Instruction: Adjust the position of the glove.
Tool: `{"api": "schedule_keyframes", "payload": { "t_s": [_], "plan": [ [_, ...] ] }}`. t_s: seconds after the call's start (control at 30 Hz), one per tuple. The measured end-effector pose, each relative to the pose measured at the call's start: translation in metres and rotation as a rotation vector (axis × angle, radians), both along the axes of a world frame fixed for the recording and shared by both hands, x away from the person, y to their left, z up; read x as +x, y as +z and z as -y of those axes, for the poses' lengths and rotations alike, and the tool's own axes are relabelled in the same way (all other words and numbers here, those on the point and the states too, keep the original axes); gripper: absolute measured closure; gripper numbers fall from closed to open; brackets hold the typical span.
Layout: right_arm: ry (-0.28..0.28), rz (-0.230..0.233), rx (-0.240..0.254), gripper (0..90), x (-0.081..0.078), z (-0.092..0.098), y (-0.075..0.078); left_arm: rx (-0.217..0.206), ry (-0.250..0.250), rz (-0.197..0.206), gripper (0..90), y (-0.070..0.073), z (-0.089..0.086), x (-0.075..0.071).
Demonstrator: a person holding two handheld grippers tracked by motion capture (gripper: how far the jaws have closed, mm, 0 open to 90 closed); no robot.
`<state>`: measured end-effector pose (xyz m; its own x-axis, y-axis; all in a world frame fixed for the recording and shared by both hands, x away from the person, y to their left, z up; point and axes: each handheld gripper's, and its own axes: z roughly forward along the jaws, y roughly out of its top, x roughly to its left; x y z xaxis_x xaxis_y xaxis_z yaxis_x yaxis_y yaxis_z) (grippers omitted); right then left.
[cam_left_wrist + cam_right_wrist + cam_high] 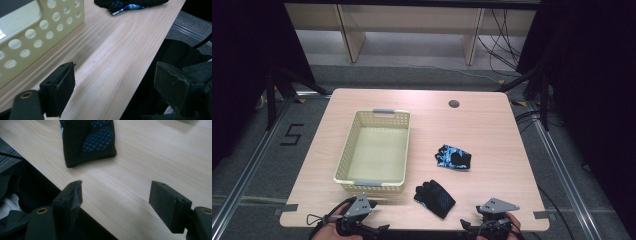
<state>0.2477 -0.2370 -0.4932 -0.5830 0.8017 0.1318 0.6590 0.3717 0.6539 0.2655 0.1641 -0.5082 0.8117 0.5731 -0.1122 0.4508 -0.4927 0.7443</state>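
Right now your work surface is the pale wooden table (492,125), and everything you need sits within reach on it. Biggest on it is the cream perforated basket (347,150), standing empty left of centre with its long side running away from you. To its right lie two gloves, well apart from each other: the blue-patterned glove (453,156) farther out, and the black glove (435,198) near the front edge, between your two hands. Your left gripper (113,85) hovers at the table's near edge just in front of the basket's corner, jaws wide apart with nothing between them. Your right gripper (116,200) hangs over the front edge beside the black glove's cuff, jaws likewise spread and empty.

The likely step is picking up the black glove, judging by its closeness to your right gripper. Come in low and level so the lower jaw slides under the cuff rather than pushing the fabric ahead of it. Take a good bite of the thicker hem; limp cloth slips from a shallow pinch. Keep the left gripper clear of the basket wall, so a nudge doesn't shift it.
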Motion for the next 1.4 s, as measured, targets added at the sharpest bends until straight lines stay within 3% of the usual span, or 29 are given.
{"api": "schedule_keyframes", "payload": {
  "t_s": [0.03,0.1,0.17,0.27,0.3,0.33,0.4,0.43,0.47,0.6,0.63,0.7,0.8,0.83,0.93,0.97,1.03,1.1,1.23,1.33,1.37,1.4],
  "plan": [
    [0.011,0.012,-0.004,30.6,0.001,0.001,-0.001,0.017,-0.008,0.003,16.8,0.001,-0.001,0.001],
    [0.035,0.017,0.007,31.5,0.002,0.001,0.0,0.002,0.0,0.002,16.8,0.0,0.0,0.0],
    [0.018,0.03,0.002,31.7,0.001,0.0,0.0,0.0,0.002,0.003,16.8,0.0,0.0,0.0],
    [0.035,0.016,0.009,31.9,0.001,-0.002,0.001,0.007,-0.003,0.0,16.8,0.0,0.0,0.0],
    [0.052,0.054,-0.005,32.0,0.003,-0.002,0.0,0.016,-0.02,0.017,16.8,0.001,-0.001,0.001],
    [0.049,0.04,0.002,31.9,0.002,-0.004,0.001,0.005,0.0,-0.001,16.8,0.0,0.0,0.0],
    [0.037,0.043,0.014,31.5,0.002,-0.005,0.002,0.005,-0.001,0.001,16.9,0.0,0.0,0.0],
    [0.024,0.023,0.033,31.0,0.003,-0.008,0.002,0.019,-0.008,0.003,16.9,0.001,-0.001,0.001],
    [0.045,0.032,0.039,31.6,0.004,-0.008,0.001,0.02,-0.009,0.004,16.9,0.001,-0.001,0.001],
    [0.062,0.038,0.042,35.8,0.004,-0.015,0.005,-0.011,0.007,-0.005,16.9,0.0,0.002,0.0],
    [0.09,0.051,0.064,44.7,0.005,-0.022,0.007,0.02,-0.001,0.004,16.9,0.0,0.0,0.001],
    [0.115,0.062,0.073,49.7,0.007,-0.029,0.008,0.03,-0.007,0.009,16.9,0.001,-0.001,0.002],
    [0.136,0.078,0.059,55.3,0.008,-0.037,0.008,0.027,-0.005,0.01,16.9,0.0,-0.001,0.002],
    [0.179,0.074,0.042,63.7,0.009,-0.046,0.009,0.026,-0.015,0.018,16.9,0.001,-0.001,0.003],
    [0.208,0.089,0.023,70.6,0.009,-0.054,0.01,0.012,-0.006,0.014,17.0,0.001,-0.001,0.003],
    [0.247,0.107,-0.015,79.7,0.011,-0.062,0.01,0.006,0.001,0.005,17.0,0.0,0.0,0.002],
    [0.281,0.111,-0.054,85.8,0.014,-0.069,0.01,0.01,-0.007,0.015,17.0,0.0,0.0,0.003],
    [0.302,0.128,-0.065,88.4,0.019,-0.075,0.008,0.009,-0.007,0.015,17.0,0.0,0.0,0.003],
    [0.334,0.094,-0.083,90.0,0.022,-0.083,0.004,0.013,-0.01,0.011,17.0,0.0,-0.001,0.003],
    [0.33,0.101,-0.095,90.0,0.024,-0.086,0.0,0.004,0.002,-0.001,17.0,0.0,0.0,0.002],
    [0.356,0.096,-0.092,90.0,0.025,-0.085,0.001,0.031,-0.022,0.019,17.0,0.001,-0.002,0.003],
    [0.338,0.095,-0.086,90.0,0.025,-0.086,-0.001,0.008,-0.013,0.013,17.0,0.0,-0.001,0.002]
  ]
}}
